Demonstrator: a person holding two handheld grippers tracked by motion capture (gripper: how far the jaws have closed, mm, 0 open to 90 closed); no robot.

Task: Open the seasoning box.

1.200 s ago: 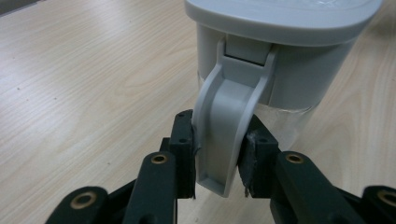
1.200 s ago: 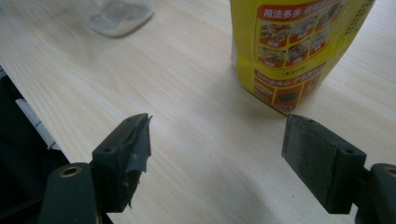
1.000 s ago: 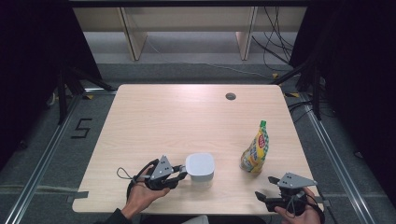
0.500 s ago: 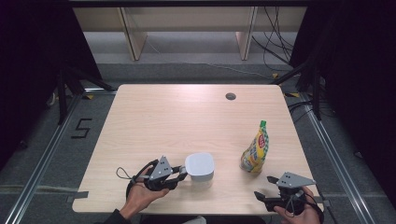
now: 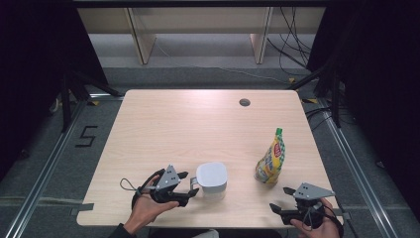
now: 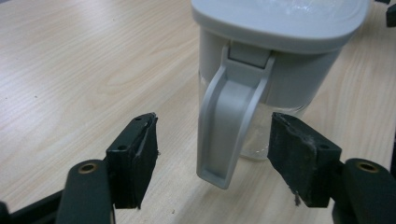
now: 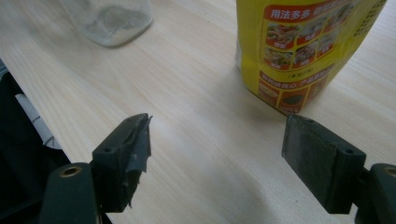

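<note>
A clear pitcher (image 5: 212,179) with a white lid stands near the table's front edge. Its grey handle (image 6: 229,126) points at my left gripper (image 5: 190,183). That gripper's jaws have just been opening and now stand open on either side of the handle, with a gap on each side and neither pad touching it (image 6: 212,140). A yellow pouch (image 5: 270,159) with a green cap stands upright to the pitcher's right. My right gripper (image 5: 279,198) rests at the front right, open and holding nothing (image 7: 217,135), with the pouch (image 7: 303,51) just ahead of its right jaw.
The light wooden table (image 5: 188,129) has a small round cable hole (image 5: 244,102) near its far edge. Its front edge lies close under both hands. Dark floor, rails and shelving legs surround the table.
The left gripper's jaws have spread apart around the pitcher's handle. The pitcher, the pouch and the right gripper stay where they were.
</note>
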